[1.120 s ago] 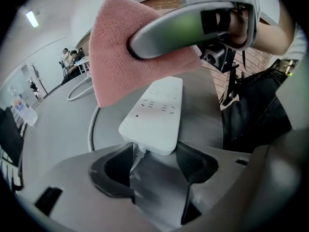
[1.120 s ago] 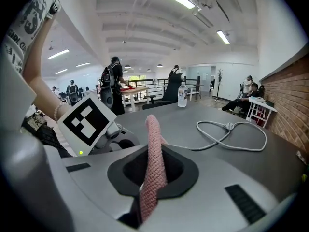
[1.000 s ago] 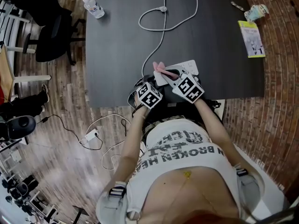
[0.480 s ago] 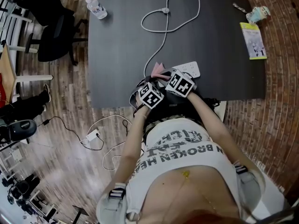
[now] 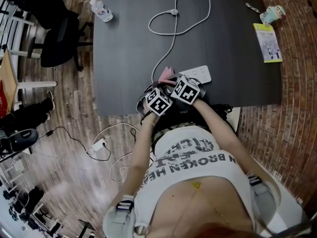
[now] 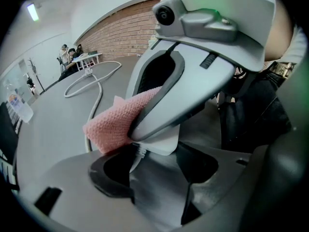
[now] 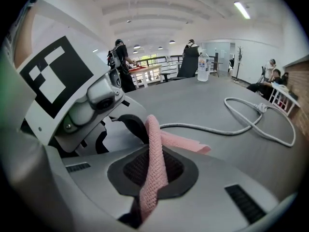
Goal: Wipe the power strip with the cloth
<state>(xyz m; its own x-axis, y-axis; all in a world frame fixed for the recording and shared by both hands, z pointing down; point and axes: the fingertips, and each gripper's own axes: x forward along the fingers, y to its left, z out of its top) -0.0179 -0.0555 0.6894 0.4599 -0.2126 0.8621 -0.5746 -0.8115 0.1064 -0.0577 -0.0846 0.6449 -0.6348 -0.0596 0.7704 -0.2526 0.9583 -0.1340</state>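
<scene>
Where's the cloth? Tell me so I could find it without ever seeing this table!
Find the big dark table, then its edge closest to the person, where the white power strip lies. The cloth pokes out at the strip's cord end, pinched in the right gripper. It is the only pink, knitted-looking thing; its neighbours are white or grey.

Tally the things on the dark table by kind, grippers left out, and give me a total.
power strip: 1
pink cloth: 1
water bottle: 1
yellow-green leaflet: 1
small pale crumpled item: 1
thin stick-like item: 1
total: 6
</scene>
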